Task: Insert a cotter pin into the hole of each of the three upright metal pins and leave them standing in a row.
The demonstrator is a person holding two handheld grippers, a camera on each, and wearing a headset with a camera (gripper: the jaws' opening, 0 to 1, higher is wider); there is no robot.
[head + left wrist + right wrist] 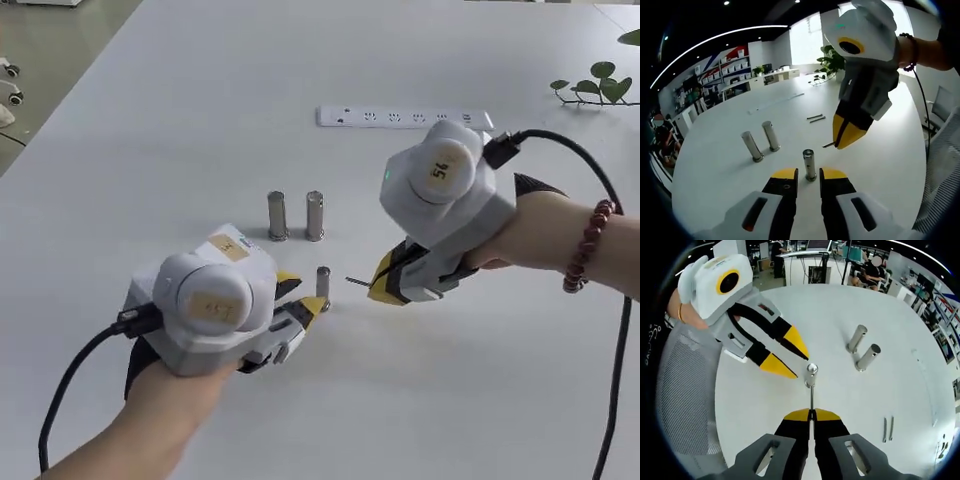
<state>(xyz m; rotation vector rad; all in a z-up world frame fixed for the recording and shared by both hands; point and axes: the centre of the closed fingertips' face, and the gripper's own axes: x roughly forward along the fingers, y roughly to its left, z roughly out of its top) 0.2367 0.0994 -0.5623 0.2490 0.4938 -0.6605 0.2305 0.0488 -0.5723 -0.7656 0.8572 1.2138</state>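
Three upright metal pins stand on the white table point(200, 120). Two of them point(277, 216) point(314, 215) are side by side at the back. The third pin point(323, 284) point(809, 164) point(811, 374) stands nearer, just between the yellow tips of my left gripper point(303, 295) point(809, 174), whose jaws are open on either side of it without clamping it. My right gripper point(375, 285) point(811, 412) is shut on a thin cotter pin point(357, 282) point(811, 397) point(828, 145). The cotter pin points at the near pin from the right, a short gap away.
Two spare cotter pins point(815, 118) point(887, 428) lie flat on the table beyond the metal pins. A white power strip point(400, 117) lies further back, and a small plant point(595, 85) sits at the far right edge. Cables trail from both grippers.
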